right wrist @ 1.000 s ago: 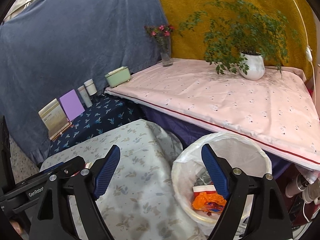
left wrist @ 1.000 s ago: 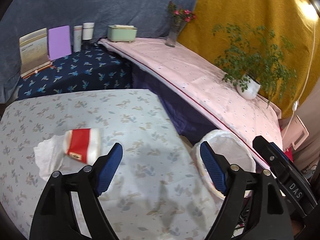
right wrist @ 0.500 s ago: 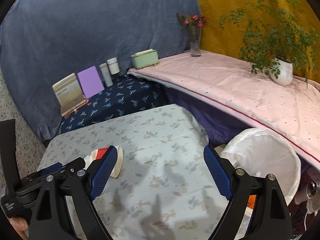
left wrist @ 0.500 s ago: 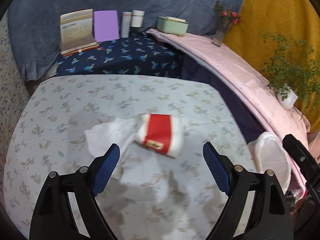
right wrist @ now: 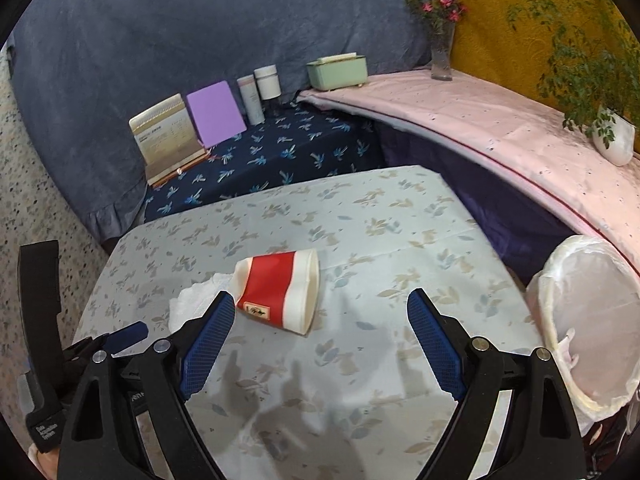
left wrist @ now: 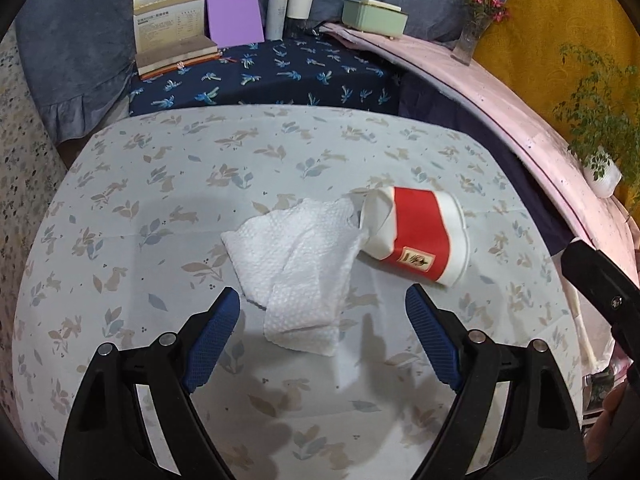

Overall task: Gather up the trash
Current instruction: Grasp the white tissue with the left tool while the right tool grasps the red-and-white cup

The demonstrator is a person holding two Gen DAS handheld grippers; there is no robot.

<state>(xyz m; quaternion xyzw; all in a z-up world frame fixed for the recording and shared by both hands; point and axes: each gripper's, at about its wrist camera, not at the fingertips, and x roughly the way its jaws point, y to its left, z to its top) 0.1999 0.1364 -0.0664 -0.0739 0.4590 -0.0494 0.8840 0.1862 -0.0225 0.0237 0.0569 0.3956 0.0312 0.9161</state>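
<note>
White paper: left wrist view, a crumpled paper towel [left wrist: 298,268] lies on the counter [left wrist: 160,200], touching a tipped paper cup [left wrist: 416,242].
Left fingers [left wrist: 322,338]: spread, empty; towel soft, pinch its bunched middle.
Right wrist view: cup [right wrist: 280,290] light, crushable; grip gently across its wall.
Right fingers [right wrist: 320,344]: spread, empty.
Bin [right wrist: 588,320]: at the counter's right.

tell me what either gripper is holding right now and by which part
Nothing. The left gripper and right gripper are both open and empty; the paper cup and tissue lie ungripped.

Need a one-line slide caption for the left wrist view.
Open left gripper poised over crumpled paper towel beside a tipped red-and-white paper cup.
</note>
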